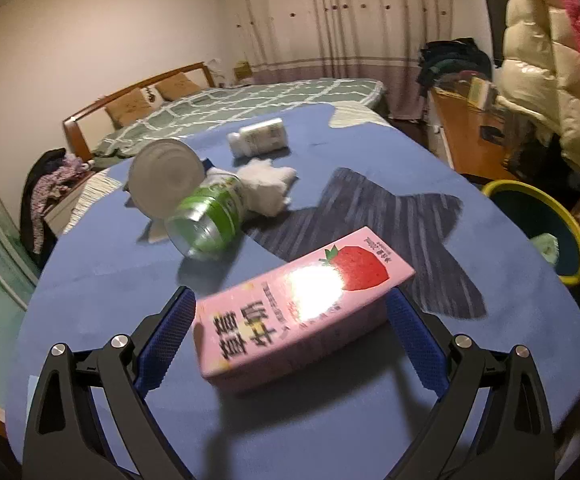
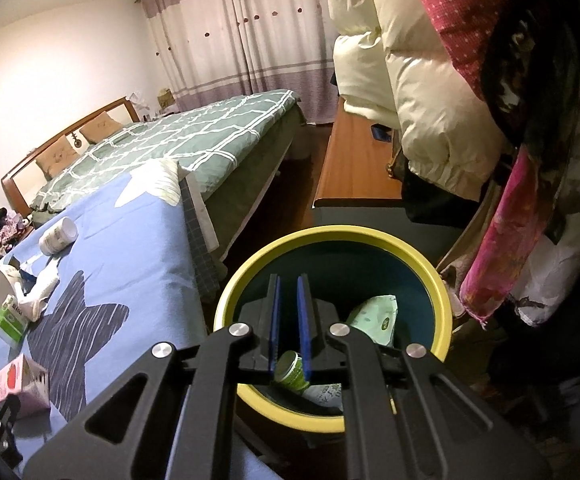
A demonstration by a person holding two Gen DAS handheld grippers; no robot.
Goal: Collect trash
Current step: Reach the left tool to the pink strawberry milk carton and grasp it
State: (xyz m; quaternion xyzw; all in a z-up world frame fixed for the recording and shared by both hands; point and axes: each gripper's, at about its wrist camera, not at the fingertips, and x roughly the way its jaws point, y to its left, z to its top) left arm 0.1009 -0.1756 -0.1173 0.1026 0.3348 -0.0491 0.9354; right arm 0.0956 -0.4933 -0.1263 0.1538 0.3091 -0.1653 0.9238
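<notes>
Straddling one pink carton (image 1: 302, 308), left fingers (image 1: 177, 320) spread wide; right fingers (image 2: 305, 320) narrow, empty.

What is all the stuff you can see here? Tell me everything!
milk carton: 1, pink, on blue table, between left fingers
can: 1, green, lying mid-table
paper cup: 1, white, tipped beside can
tissue: 1, white, behind can
bottle: 1, white, lying at far edge
trash bin: 1, yellow rim, on floor, trash inside
bed: 1, green, behind table
left hand-held gripper: 1, black, open
right hand-held gripper: 1, black, shut, over bin
</notes>
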